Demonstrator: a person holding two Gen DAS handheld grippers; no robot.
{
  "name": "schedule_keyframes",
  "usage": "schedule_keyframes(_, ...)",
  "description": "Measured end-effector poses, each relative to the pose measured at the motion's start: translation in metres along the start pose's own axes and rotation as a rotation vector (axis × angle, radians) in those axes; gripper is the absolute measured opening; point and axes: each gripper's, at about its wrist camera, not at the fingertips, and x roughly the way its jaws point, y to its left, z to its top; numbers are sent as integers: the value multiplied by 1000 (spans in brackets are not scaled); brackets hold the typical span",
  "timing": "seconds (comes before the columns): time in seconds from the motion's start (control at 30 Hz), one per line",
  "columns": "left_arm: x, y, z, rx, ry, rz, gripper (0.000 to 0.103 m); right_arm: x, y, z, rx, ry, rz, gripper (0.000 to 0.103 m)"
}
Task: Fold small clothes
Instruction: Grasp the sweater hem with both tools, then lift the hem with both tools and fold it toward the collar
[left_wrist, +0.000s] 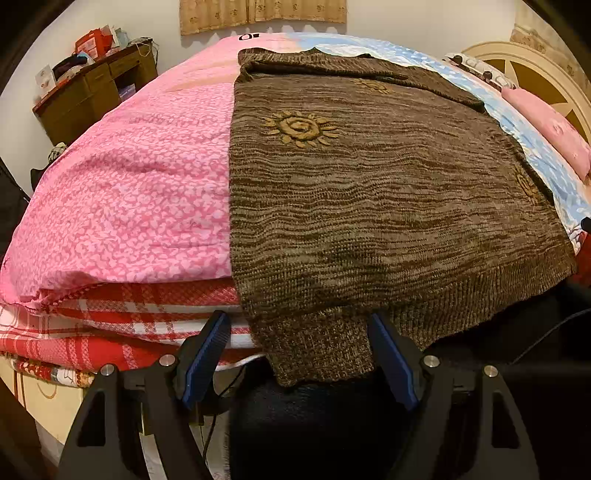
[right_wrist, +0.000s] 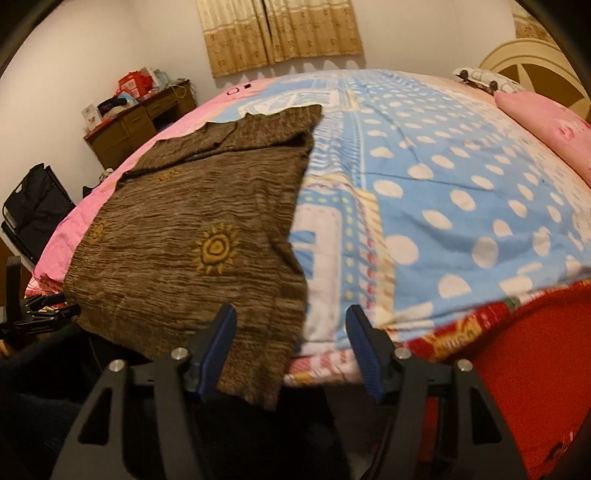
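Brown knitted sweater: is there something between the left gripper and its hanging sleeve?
Nothing visible. The left gripper is open, and the sleeve of the brown knitted sweater hangs between its fingers, untouched.

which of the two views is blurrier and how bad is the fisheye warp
The right wrist view is softer: the dotted blue sheet and brown sweater look smeared. The left wrist view is sharp, the sweater's knit clear. Both bulge the bed into a dome, with dark corners and warm, dim light.

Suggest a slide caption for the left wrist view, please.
Open left gripper straddles the brown sweater's hanging cuff.
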Motion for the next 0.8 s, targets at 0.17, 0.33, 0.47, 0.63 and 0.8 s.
schedule_keyframes(0.17,-1,-3,0,0,-10,-29,78,9,-7,-4,33,27,18,65)
schedule_keyframes(0.33,-3,-1,-3,-8,-29,-88,78,18,-18,-12,67,63,16,65)
schedule_keyframes(0.47,-4,-3,-5,-4,-39,-124,78,19,-28,-16,117,78,53,69)
schedule_keyframes(0.63,-4,-10,-8,8,-32,-147,78,23,-18,-19,71,104,30,74)
schedule_keyframes(0.8,0,-11,-6,-1,-31,-178,78,22,-6,-21,22,123,87,66)
